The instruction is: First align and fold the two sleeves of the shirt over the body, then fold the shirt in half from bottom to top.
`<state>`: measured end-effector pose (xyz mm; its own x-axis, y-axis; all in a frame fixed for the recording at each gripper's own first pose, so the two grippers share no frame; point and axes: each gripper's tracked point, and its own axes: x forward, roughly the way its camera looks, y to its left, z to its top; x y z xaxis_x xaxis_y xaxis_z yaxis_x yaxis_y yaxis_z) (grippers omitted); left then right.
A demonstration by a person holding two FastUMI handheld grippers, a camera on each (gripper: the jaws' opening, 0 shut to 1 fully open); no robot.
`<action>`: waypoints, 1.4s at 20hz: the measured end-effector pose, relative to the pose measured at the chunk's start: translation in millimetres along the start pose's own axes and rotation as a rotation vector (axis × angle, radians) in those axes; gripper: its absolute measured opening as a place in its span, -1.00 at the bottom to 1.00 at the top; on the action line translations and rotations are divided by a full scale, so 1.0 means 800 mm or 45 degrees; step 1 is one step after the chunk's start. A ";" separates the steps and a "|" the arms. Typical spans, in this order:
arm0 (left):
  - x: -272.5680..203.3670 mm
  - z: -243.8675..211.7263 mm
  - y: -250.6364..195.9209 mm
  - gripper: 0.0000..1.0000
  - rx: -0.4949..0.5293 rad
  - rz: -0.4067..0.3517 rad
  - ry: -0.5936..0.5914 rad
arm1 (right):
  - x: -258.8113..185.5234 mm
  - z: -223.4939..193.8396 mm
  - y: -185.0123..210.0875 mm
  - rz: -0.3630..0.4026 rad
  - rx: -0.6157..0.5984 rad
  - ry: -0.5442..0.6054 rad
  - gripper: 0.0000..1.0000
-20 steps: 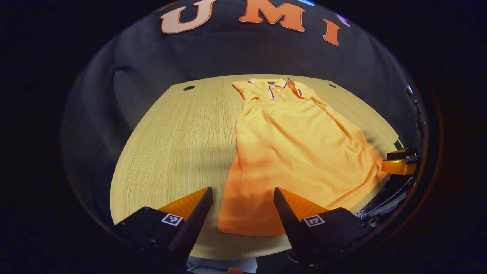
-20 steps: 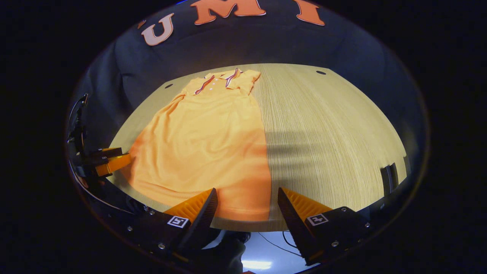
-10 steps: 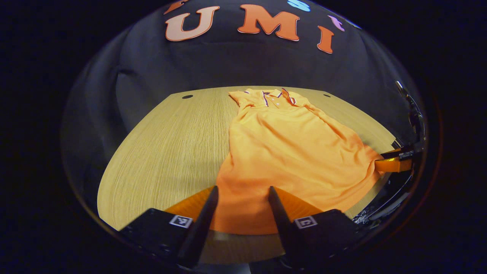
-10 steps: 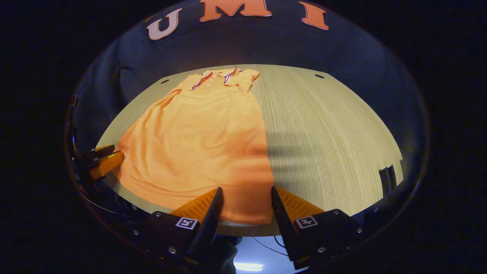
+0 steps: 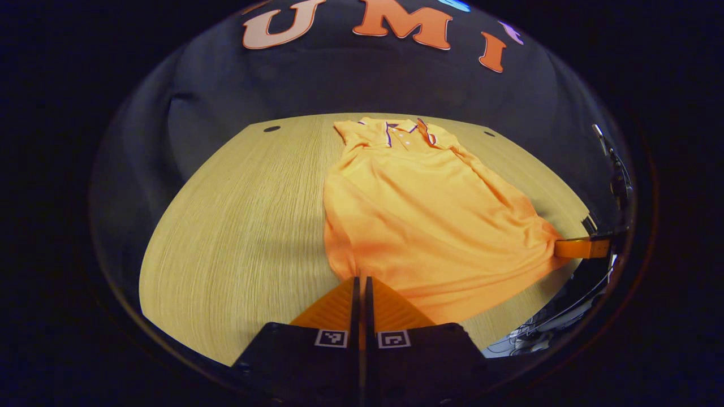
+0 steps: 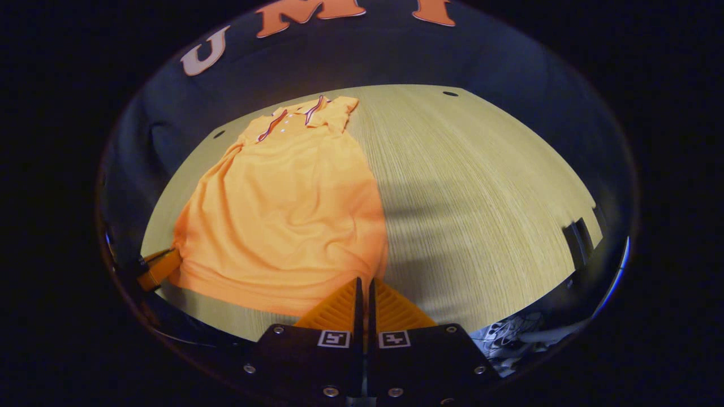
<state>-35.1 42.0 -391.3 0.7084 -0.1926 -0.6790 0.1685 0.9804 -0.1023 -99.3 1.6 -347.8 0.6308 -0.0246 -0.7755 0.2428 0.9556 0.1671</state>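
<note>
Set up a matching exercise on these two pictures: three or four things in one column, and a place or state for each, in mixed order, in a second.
Things:
1. shirt
2. collar
3. left gripper
4. table

Places or states:
A. far end of the shirt, toward the booth wall
B. bare wood beside the shirt
C. spread flat, sleeves already folded in
D. shut on the near hem corner

Pairs: 1-C, 2-A, 3-D, 4-B
</note>
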 end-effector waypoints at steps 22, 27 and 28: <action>-0.035 0.221 -0.011 -0.99 -0.131 -0.065 -0.304 | -0.040 0.185 0.048 0.306 0.003 -0.256 -0.92; 0.007 0.274 0.007 -0.99 -0.126 -0.090 -0.297 | -0.027 0.241 0.056 0.271 0.000 -0.289 -0.92; 0.016 0.284 0.011 -0.98 -0.125 -0.095 -0.290 | -0.025 0.253 0.057 0.268 0.003 -0.297 -0.92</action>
<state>131.2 38.5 -235.3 0.8346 -0.2583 -0.4866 0.1669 0.9603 -0.2235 48.5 -13.6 -201.2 0.8193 0.1069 -0.5633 0.0904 0.9461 0.3110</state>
